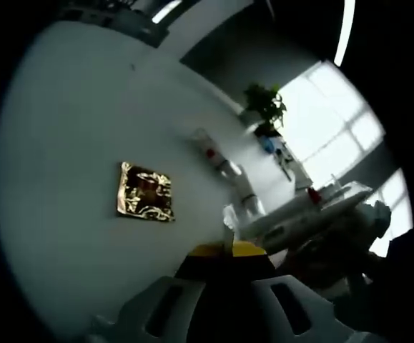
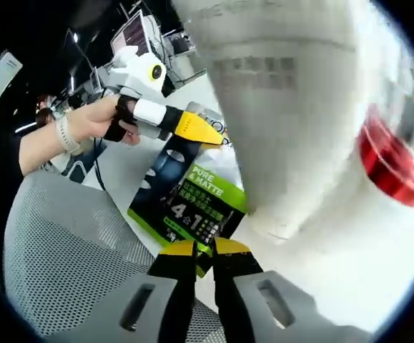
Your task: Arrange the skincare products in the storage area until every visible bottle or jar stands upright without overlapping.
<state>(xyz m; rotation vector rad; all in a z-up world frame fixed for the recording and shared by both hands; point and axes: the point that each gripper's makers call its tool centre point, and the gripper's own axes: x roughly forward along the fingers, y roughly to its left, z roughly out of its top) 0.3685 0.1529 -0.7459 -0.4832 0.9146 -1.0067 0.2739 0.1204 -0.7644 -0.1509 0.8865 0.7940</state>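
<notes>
A flat green-and-black sachet (image 2: 192, 204) marked "PORE & MATTE" hangs in the air above the white tabletop (image 2: 350, 264). My left gripper (image 2: 210, 134), held by a hand, is shut on its top edge. My right gripper (image 2: 201, 251) is shut on its bottom corner. A big white bottle (image 2: 292, 107) with a red band (image 2: 389, 161) looms blurred right behind it. In the left gripper view my left gripper (image 1: 228, 248) has its yellow tips together on a thin pale edge. Beyond them a gold foil sachet (image 1: 146, 193) lies flat, and small white bottles (image 1: 229, 171) stand in a row.
A grey mesh chair (image 2: 56, 243) sits under the sachet at the lower left. The person's hand and forearm (image 2: 71, 132) reach in from the left, with monitors (image 2: 139, 32) behind. A potted plant (image 1: 266, 107) and a bright window (image 1: 335, 136) lie past the bottles.
</notes>
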